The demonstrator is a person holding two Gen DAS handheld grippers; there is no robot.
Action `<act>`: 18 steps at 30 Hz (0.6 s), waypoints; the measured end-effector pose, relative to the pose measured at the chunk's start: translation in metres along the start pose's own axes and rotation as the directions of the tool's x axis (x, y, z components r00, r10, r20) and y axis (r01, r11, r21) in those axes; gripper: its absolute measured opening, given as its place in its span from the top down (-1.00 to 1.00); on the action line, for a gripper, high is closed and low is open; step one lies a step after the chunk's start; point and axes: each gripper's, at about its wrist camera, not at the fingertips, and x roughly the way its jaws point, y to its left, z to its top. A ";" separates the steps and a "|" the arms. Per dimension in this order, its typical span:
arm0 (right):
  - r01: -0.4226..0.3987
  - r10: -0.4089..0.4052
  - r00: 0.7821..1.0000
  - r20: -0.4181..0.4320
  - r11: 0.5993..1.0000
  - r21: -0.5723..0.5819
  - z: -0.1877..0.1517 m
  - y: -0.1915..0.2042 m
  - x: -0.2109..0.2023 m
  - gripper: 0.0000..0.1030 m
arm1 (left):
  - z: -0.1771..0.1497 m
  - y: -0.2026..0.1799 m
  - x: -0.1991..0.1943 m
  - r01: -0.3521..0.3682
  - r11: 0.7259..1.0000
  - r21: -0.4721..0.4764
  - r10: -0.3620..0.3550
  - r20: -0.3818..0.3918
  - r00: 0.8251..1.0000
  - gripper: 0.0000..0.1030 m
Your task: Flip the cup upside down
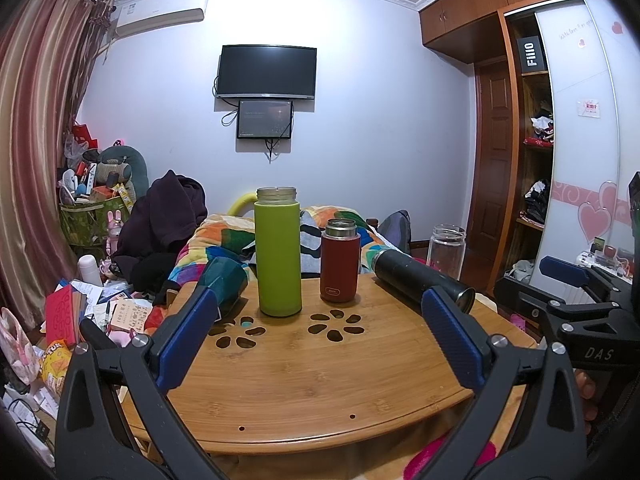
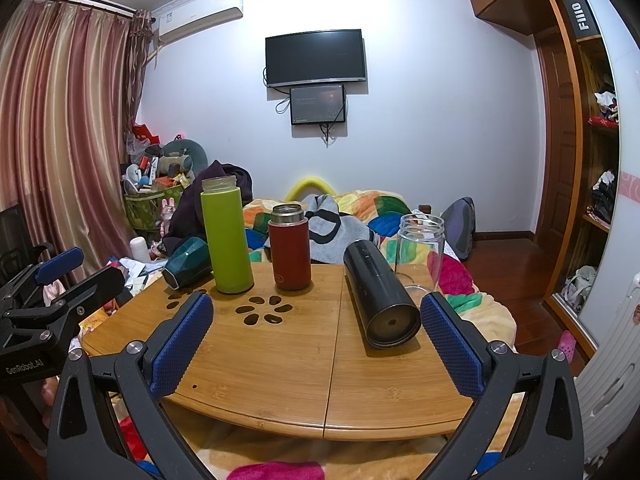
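A small bamboo table point(image 1: 304, 376) point(image 2: 280, 360) holds several lidless cups. A tall green cup point(image 1: 278, 252) point(image 2: 226, 236) and a shorter red cup point(image 1: 339, 262) point(image 2: 289, 250) stand upright. A black cup point(image 1: 420, 278) point(image 2: 378, 298) lies on its side, base towards me. A teal faceted cup point(image 1: 224, 280) point(image 2: 188, 262) lies tipped at the left edge. A clear glass jar point(image 1: 446, 250) point(image 2: 420, 256) stands upright at the far right. My left gripper point(image 1: 318, 316) is open and empty over the near table. My right gripper point(image 2: 316, 324) is open and empty, its right finger beside the black cup's base.
The table stands on a bed with a colourful quilt point(image 2: 372, 208) and clothes. Clutter of boxes and bags point(image 1: 80, 312) lies to the left. A wardrobe point(image 2: 580, 160) stands on the right. The other gripper shows at each view's edge: right one point(image 1: 580, 300), left one point(image 2: 52, 292).
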 end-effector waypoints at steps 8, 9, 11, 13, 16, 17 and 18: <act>0.000 0.000 1.000 0.000 1.000 0.001 0.001 0.001 0.000 -1.00 | -0.001 -0.001 0.001 0.003 1.000 -0.001 -0.003 -0.003 1.000 -1.00; 0.000 0.000 1.000 0.000 1.000 0.000 0.000 0.000 0.000 -1.00 | -0.001 -0.001 0.001 0.004 1.000 -0.005 -0.004 -0.006 1.000 -1.00; 0.002 -0.002 1.000 0.000 1.000 0.000 0.001 0.000 0.000 -1.00 | -0.001 0.000 0.004 0.018 1.000 -0.019 -0.018 -0.019 1.000 -1.00; 0.004 -0.004 1.000 0.000 1.000 -0.002 0.001 0.000 0.000 -1.00 | 0.001 0.001 0.010 0.033 0.999 -0.028 -0.034 -0.038 0.999 -1.00; 0.015 -0.015 1.000 -0.003 1.000 0.004 0.002 -0.002 0.001 -1.00 | 0.006 -0.001 0.025 0.072 0.997 -0.019 -0.074 -0.069 0.995 -1.00; 0.017 -0.017 1.000 -0.004 1.000 0.009 0.000 -0.004 0.001 -1.00 | 0.011 -0.004 0.033 0.070 0.998 -0.008 -0.070 -0.076 0.995 -1.00; 0.018 -0.018 1.000 -0.007 1.000 0.015 -0.001 -0.006 0.001 -1.00 | 0.014 -0.006 0.040 0.073 0.997 -0.001 -0.073 -0.084 0.994 -1.00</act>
